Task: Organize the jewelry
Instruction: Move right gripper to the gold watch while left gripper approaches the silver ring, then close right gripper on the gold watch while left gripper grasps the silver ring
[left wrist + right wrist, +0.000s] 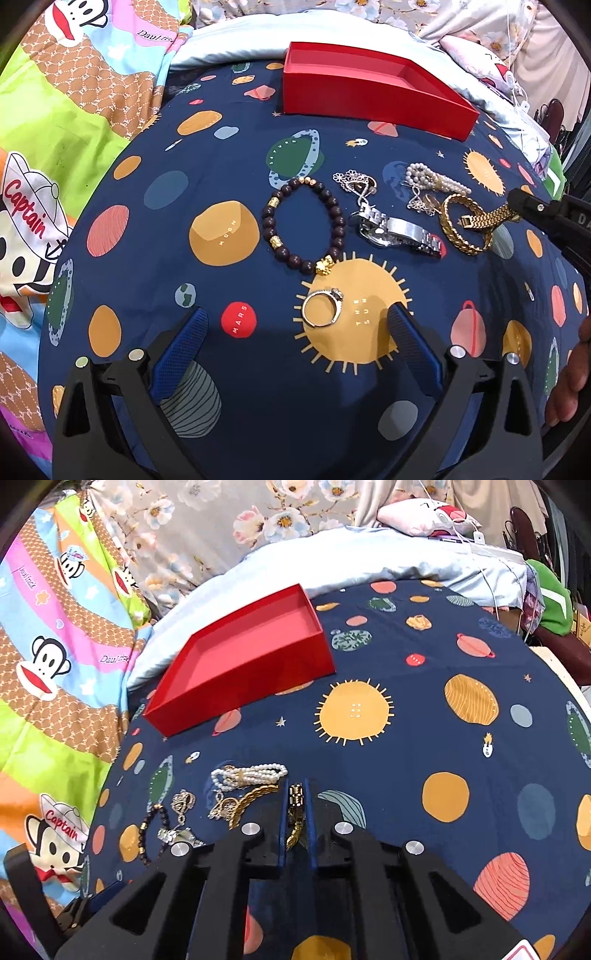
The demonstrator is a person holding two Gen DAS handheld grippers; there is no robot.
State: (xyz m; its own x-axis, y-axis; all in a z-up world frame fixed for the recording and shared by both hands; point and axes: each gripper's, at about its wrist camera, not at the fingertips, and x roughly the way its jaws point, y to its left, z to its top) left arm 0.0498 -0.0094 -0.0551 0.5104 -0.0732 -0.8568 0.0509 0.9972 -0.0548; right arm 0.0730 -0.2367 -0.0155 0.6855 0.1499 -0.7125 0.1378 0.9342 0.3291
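Your right hand-held gripper (296, 805) is clamped shut on the gold watch band (296, 797), with the strap running lengthwise between the blue pads. The rest of it trails back toward the jewelry pile on the planet-print bedspread (424, 738). The red box (243, 672) sits ahead and to the left of that gripper, well apart, its long axis angled away up-left, so I'd guess the carry goes forward-left.

Your left hand-held gripper (297, 328) is wide open, holding nothing. The silver ring (320, 307) lies just ahead between its fingers, so that arm is nearer the ring and the dark bead bracelet (303, 226).

Readable writing: "MARS", "MOON", "SATURN", "THE SUN" on the spread, and "Captain" on the cartoon quilt (55, 110).
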